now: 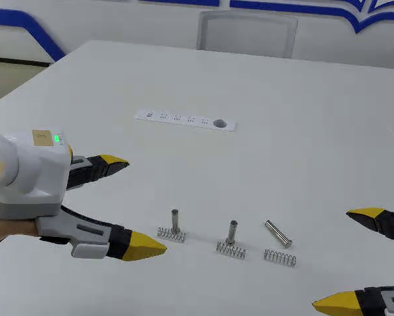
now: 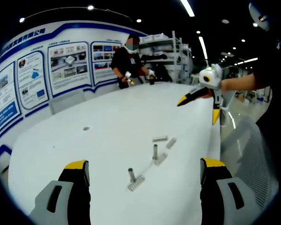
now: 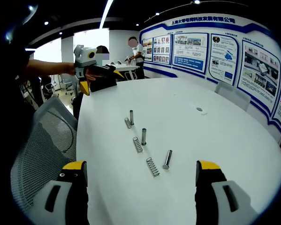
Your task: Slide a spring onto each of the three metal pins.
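Three springs [image 1: 231,250] lie loose beside the pins [image 1: 232,232] (one fallen), so the left gripper [image 1: 143,204] or right gripper [image 1: 335,259], both spread and empty, must grasp one.

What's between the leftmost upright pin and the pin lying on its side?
The third pin, standing upright, with a spring lying just in front of it on the white table. The head view shows this.

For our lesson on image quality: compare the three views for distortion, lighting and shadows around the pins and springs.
Head view: undistorted, even soft light, barely any shadow under the pins. Left gripper view: fisheye bows the table edge, ceiling lights flare, pins look soft. Right gripper view: same bowing, springs sharper.
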The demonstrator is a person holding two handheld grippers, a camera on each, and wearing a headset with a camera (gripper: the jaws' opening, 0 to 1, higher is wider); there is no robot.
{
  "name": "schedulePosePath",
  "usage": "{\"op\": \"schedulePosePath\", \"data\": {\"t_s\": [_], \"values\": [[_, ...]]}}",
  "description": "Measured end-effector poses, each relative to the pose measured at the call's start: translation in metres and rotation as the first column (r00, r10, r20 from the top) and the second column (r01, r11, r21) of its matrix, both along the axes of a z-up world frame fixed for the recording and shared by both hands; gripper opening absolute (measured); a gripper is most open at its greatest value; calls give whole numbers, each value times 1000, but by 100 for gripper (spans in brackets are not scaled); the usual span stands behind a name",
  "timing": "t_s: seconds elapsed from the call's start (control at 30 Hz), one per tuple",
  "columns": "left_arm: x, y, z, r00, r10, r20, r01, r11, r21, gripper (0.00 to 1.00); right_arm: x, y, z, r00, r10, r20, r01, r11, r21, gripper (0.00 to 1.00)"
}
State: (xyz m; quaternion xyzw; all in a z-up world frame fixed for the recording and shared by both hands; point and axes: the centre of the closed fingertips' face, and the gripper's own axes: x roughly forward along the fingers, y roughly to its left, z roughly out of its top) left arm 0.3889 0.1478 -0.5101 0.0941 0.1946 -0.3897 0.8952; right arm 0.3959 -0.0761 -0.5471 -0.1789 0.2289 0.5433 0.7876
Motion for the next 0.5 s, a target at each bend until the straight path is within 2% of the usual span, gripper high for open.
{"op": "schedulePosePath", "data": {"t_s": [0.1,0.5], "values": [[1,-1,2,1000,7,4,-7,1000,-20,100,1,-2,-1,1000,-8,-3,8,1000,-1,97],[7,1,-2,1000,15,-6,-16,1000,-20,100,9,-3,-4,1000,-19,-9,19,1000,3,91]]}}
